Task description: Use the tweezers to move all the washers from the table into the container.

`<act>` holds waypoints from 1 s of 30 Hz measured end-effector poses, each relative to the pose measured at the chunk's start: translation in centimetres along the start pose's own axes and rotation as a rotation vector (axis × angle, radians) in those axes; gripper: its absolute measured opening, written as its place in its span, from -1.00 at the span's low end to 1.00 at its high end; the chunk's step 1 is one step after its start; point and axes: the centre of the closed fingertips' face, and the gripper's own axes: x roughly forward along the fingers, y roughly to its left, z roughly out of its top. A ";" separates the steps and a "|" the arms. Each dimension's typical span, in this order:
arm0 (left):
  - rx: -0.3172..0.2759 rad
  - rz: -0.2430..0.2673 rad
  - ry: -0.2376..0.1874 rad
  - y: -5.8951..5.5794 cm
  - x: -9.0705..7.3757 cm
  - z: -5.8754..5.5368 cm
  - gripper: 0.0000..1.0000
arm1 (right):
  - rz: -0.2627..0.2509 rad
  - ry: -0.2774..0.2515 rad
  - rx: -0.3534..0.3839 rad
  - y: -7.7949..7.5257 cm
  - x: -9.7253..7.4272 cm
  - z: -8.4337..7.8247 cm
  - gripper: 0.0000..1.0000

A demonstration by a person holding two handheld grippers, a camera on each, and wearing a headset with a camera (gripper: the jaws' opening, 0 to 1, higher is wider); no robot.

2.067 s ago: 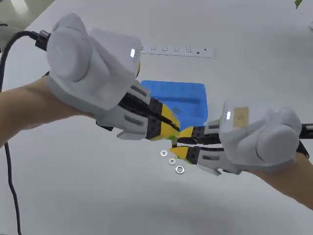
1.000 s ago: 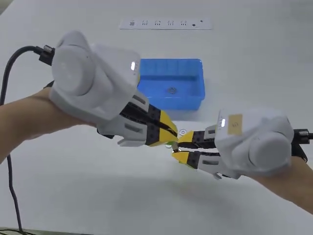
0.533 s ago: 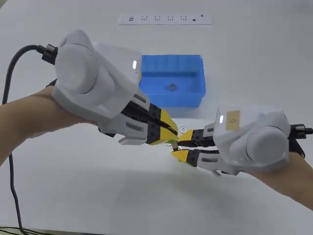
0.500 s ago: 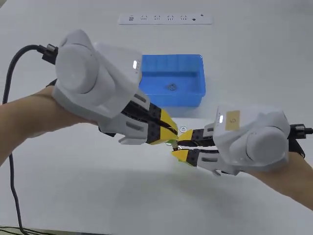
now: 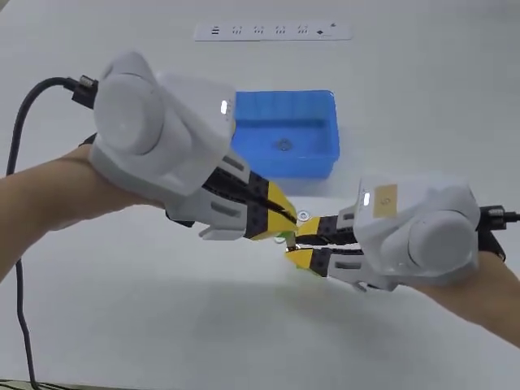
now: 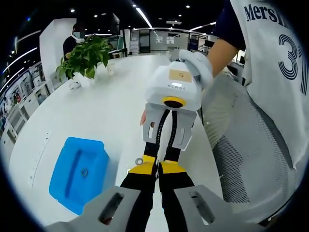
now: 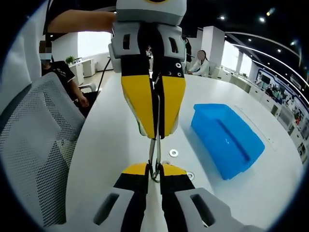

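Observation:
In the head view my left gripper [image 5: 286,221] and right gripper [image 5: 294,246] meet tip to tip just in front of the blue container [image 5: 325,154]. Thin metal tweezers [image 7: 154,151] run from the left gripper [image 7: 154,136], whose yellow jaws are shut on them, down between the jaws of my right gripper [image 7: 154,170], which are shut on their other end. One washer [image 5: 283,145] lies inside the container. Another washer [image 5: 303,216] lies on the white table beside the jaws. Two washers [image 7: 173,152] [image 7: 190,175] lie between the jaws and the container [image 7: 227,137].
A white power strip [image 5: 272,31] lies beyond the container. A black cable [image 5: 24,122] trails from the left gripper. A mesh chair [image 7: 34,159] stands at the table's edge, and a potted plant [image 6: 87,55] sits far off. People sit in the background.
The head camera has swung since two seconds ago, bringing the container fully into view. Over the last second both grippers have stayed tip to tip, barely moving.

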 end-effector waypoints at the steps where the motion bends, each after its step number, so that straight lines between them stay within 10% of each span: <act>1: 0.001 -0.001 0.001 0.0 0.0 0.0 -0.88 | -0.001 0.000 0.006 0.0 0.0 0.0 -0.81; 30: 0.051 0.053 -0.027 0.6 -4.4 2.6 -0.87 | -0.048 -0.024 -0.059 -1.5 -1.6 4.7 -0.81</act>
